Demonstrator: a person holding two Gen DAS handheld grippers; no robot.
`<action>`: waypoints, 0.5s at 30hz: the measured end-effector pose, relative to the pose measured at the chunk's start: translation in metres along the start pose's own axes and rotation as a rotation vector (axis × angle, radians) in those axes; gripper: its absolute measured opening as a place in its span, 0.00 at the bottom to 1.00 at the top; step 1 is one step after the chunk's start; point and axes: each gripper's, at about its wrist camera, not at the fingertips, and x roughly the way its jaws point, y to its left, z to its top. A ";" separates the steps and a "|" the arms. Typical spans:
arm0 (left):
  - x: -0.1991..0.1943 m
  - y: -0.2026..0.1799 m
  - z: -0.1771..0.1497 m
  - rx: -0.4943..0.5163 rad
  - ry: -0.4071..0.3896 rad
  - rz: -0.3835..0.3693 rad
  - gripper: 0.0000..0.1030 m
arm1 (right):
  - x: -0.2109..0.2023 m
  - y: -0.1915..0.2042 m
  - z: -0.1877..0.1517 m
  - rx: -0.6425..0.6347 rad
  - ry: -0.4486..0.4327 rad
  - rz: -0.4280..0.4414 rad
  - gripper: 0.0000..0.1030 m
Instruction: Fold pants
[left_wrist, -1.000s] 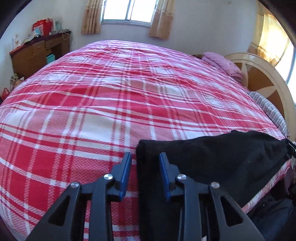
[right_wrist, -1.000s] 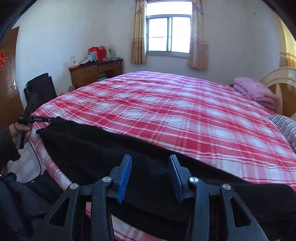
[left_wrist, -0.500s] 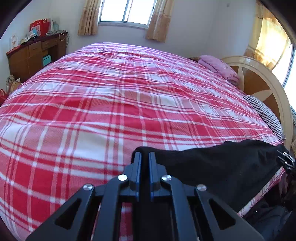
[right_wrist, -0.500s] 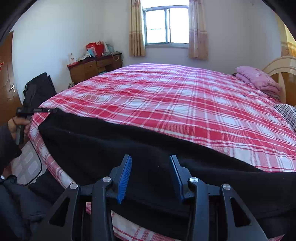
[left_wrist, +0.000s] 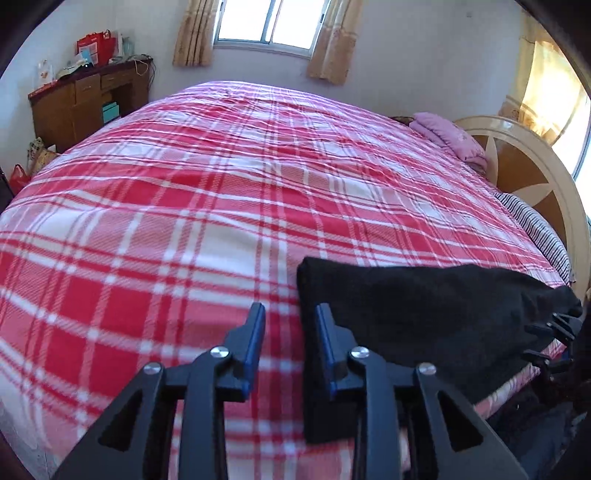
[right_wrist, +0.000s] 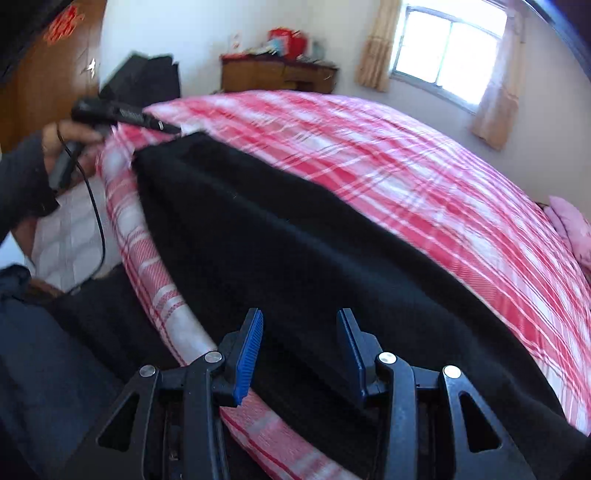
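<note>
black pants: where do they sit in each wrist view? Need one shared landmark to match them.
Left wrist: black pants lower right, their end just right of the left gripper.
Right wrist: black pants diagonal from upper left to lower right, under the right gripper.
Shared landmark: window.

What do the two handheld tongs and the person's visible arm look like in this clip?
Both the left tongs and the right tongs are matte black plastic with triangular cut-outs, silver screw heads and ribbed blue pads. In the right wrist view the left tool shows as a slim black pistol-grip handle with a black cable trailing down. The hand emerges from a dark sleeve.
</note>
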 end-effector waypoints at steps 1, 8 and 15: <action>-0.005 0.000 -0.005 0.005 0.002 -0.004 0.29 | 0.004 0.001 -0.001 -0.004 0.016 0.003 0.43; -0.013 -0.012 -0.036 0.039 0.047 -0.100 0.29 | 0.017 -0.001 -0.005 -0.003 0.044 -0.036 0.42; -0.001 -0.019 -0.038 0.024 0.045 -0.113 0.30 | 0.017 -0.010 -0.007 0.037 0.036 -0.029 0.42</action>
